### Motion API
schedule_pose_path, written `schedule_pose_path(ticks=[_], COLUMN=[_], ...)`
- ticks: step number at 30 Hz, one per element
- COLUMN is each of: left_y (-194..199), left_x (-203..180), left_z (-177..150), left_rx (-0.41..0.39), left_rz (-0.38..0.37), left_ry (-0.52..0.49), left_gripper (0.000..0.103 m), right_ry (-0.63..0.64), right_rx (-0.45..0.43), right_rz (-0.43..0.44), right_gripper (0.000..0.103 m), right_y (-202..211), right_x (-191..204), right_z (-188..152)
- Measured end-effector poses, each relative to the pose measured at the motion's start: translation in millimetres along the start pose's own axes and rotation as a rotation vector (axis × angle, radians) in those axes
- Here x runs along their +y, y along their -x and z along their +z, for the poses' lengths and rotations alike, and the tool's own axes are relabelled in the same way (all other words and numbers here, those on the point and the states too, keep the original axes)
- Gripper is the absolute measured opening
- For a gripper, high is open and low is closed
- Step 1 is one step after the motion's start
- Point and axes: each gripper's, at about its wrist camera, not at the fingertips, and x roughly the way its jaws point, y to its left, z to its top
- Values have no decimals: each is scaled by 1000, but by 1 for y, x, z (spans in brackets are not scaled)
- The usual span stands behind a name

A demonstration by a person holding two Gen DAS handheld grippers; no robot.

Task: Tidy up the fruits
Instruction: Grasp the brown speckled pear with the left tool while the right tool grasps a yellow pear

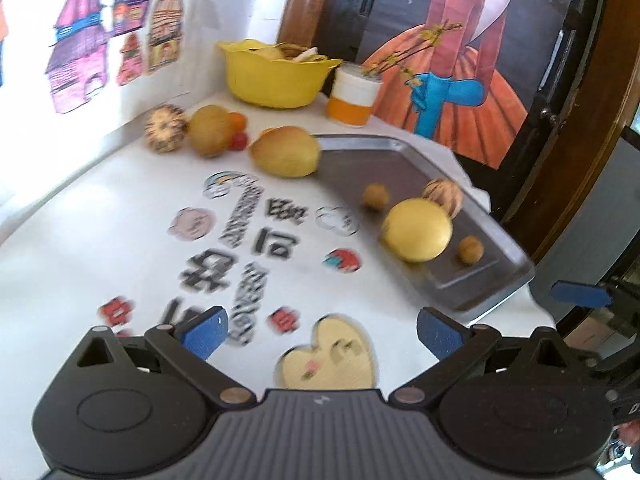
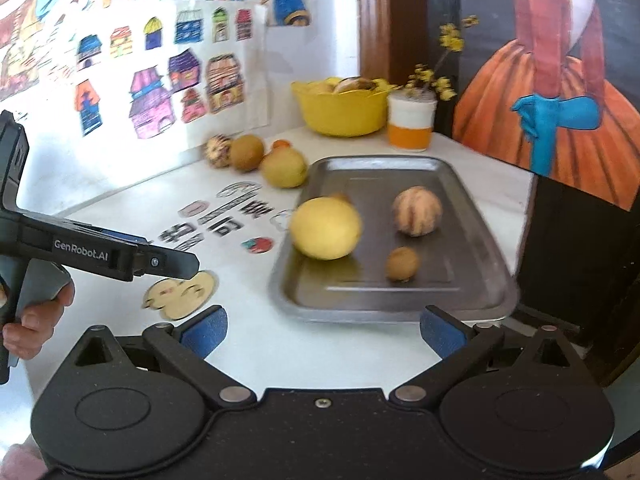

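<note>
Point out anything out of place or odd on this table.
Nothing is spilled or damaged. Several fruits lie loose by the wall, off the tray, and the large yellow fruit sits right at the tray's left rim.

Sunlit white wall [image 2: 328, 20] with children's drawings [image 2: 160, 76].
</note>
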Motion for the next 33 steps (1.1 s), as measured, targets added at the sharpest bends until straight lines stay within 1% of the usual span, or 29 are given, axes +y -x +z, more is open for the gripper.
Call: schedule_pose_path(ticks=[4,10,17,19,21,24,27,31,33], left_y=[13,29,32,30,26,17,4,-23,-42], left_x=[19,50,82,88,93,98,98,96,96], left_z=[-7,-11,5,15,29,54,80,111,122], left_rx=[-5,-15,-26,-37,-54,-85,-112,-134,-132], left_rz=[49,115,181,199,201,182,159,139,134], left_ry=[-1,15,17,22,36,79,112,132,143], left_gripper=[102,102,102,102,102,102,102,102,102], right_ry=[25,76,172,213,266,328,371,415,431], right_rx=[25,46,58,48,26,-17,-46,-35,-17], right_rz=[44,83,114,130,146,157,205,269,278], right_gripper=[102,102,102,102,102,102,102,102,102], right_y=[-3,-15,-37,-44,-51,-63,-82,-117,-136], right_x=[19,46,67,70,71,67,56,39,33], right_z=[5,17,46,62,81,115,150,181,190])
